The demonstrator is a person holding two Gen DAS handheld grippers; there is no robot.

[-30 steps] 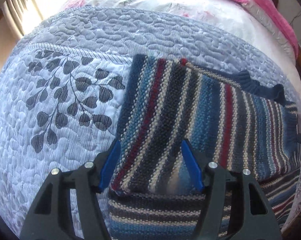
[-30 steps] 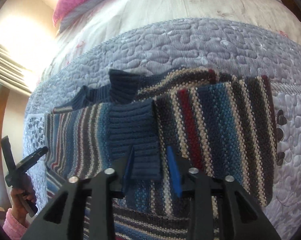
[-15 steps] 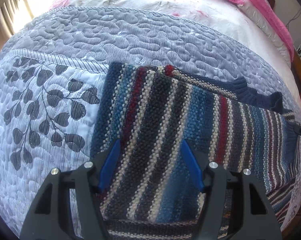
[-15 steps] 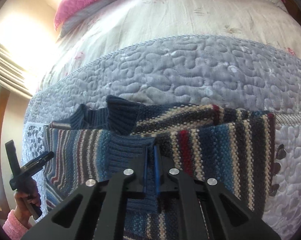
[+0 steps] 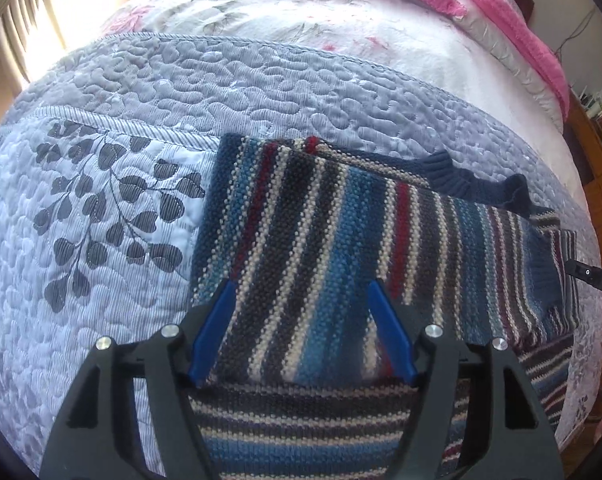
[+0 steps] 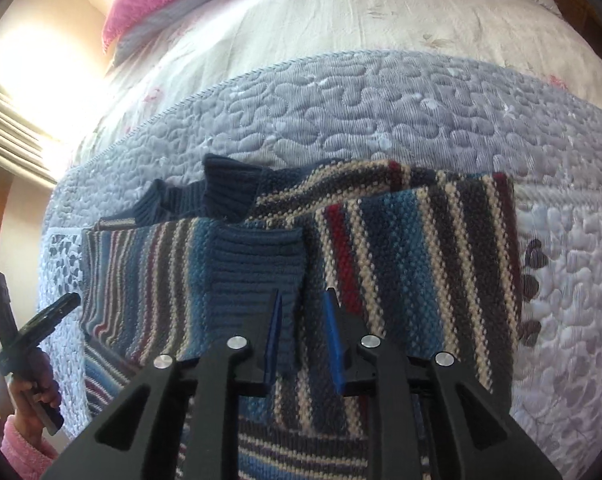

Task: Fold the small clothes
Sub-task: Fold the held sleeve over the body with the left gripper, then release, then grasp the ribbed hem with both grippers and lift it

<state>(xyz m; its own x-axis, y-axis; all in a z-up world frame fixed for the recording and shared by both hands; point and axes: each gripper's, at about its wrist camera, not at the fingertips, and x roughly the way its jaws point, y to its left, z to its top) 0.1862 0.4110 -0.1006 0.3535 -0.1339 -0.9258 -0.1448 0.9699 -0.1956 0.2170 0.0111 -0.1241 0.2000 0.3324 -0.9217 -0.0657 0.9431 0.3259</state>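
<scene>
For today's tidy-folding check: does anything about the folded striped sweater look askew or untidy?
Yes. On the striped sweater, the navy ribbed collar sticks up crumpled past the far edge instead of lying flat, and a navy cuff lies across the top, beside the folded sleeve.

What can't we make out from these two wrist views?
- Sweater near hem: both views, cut off by the bottom edge and hidden behind the gripper bodies.
- Right gripper: whether its parted fingers touch the cuff cannot be told.
- Left gripper: height above the sweater unclear.
- Shelf items: too small.
</scene>
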